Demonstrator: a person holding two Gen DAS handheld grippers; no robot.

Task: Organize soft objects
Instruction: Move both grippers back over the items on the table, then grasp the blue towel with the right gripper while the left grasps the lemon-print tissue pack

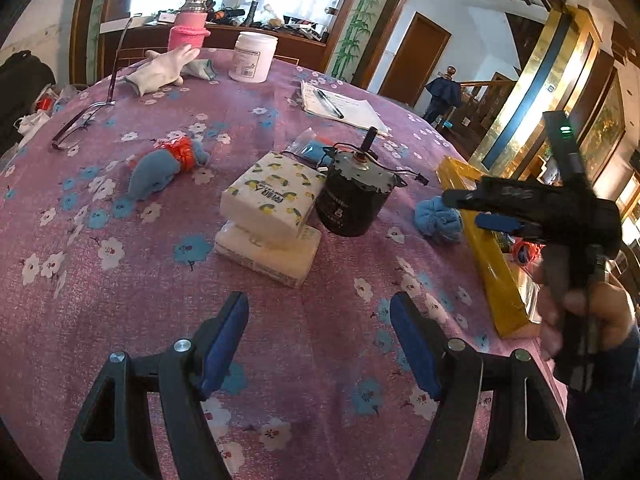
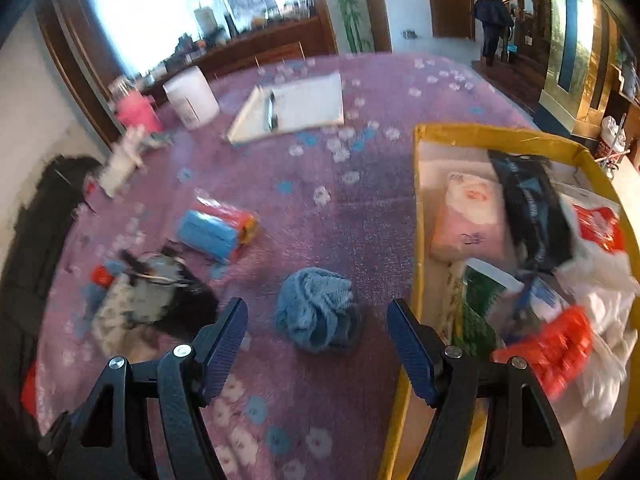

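Note:
Two tissue packs (image 1: 272,216) lie stacked mid-table, a little ahead of my open left gripper (image 1: 320,336), which holds nothing. A blue plush toy (image 1: 164,172) with a red band lies further left. A crumpled blue cloth (image 1: 438,220) sits beside the yellow box (image 1: 492,264). In the right wrist view this blue cloth (image 2: 316,316) lies on the table just ahead of and between the fingertips of my open right gripper (image 2: 317,310), untouched by the pads. The yellow box (image 2: 418,200) to its right holds a pink tissue pack (image 2: 468,216), a black bag and red and white items.
A black motor can (image 1: 352,200) stands against the tissue packs. A blue-and-orange bagged roll (image 2: 216,232), a notepad with pen (image 1: 340,106), a white jar (image 1: 252,58), a pink bottle (image 1: 188,32), white gloves (image 1: 160,72) and glasses (image 1: 84,120) lie farther back. A hand (image 1: 588,312) holds the right gripper.

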